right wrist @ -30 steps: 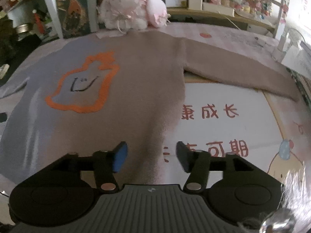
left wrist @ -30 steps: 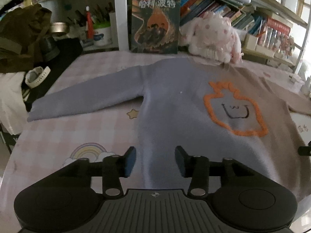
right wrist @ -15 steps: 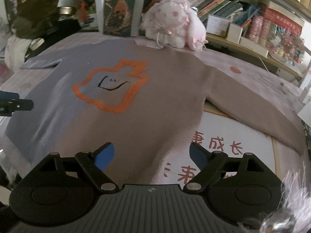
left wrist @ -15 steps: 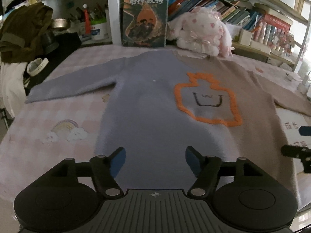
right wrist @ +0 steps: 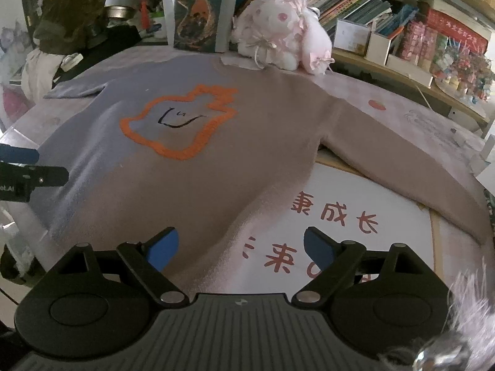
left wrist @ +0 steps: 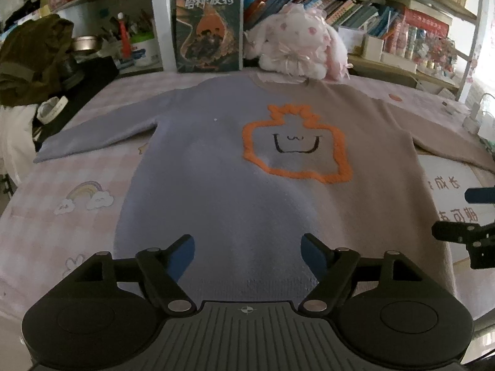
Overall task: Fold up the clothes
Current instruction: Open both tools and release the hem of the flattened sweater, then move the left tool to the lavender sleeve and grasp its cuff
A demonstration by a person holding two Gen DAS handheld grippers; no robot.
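Currently the bed surface [left wrist: 46, 191], pink checked with a rainbow print, carries the whole job. Sweater [left wrist: 222, 179] lies flat on it, front up, hem toward both cameras, collar at the far edge by the shelves. Its body is half blue-grey, half beige; orange outline motif [left wrist: 297, 145] with a small face sits on the chest. Both sleeves are spread out sideways: blue-grey one [left wrist: 102, 130] to the left, beige one [right wrist: 402, 164] to the right across a white panel with red characters [right wrist: 334, 213].

Behind the collar: bookshelf [left wrist: 371, 9], an upright book [left wrist: 208, 29], and a pink-white plush rabbit [left wrist: 297, 46] touching the collar area. Dark clothes pile [left wrist: 34, 58] far left.

Left gripper [left wrist: 248, 249] hovers over the hem on the blue-grey half, jaws opening, only flat fabric under the gap, nothing pinched. Right gripper [right wrist: 240, 245] hovers over the hem's beige corner, jaws opening too, pads clear of cloth.
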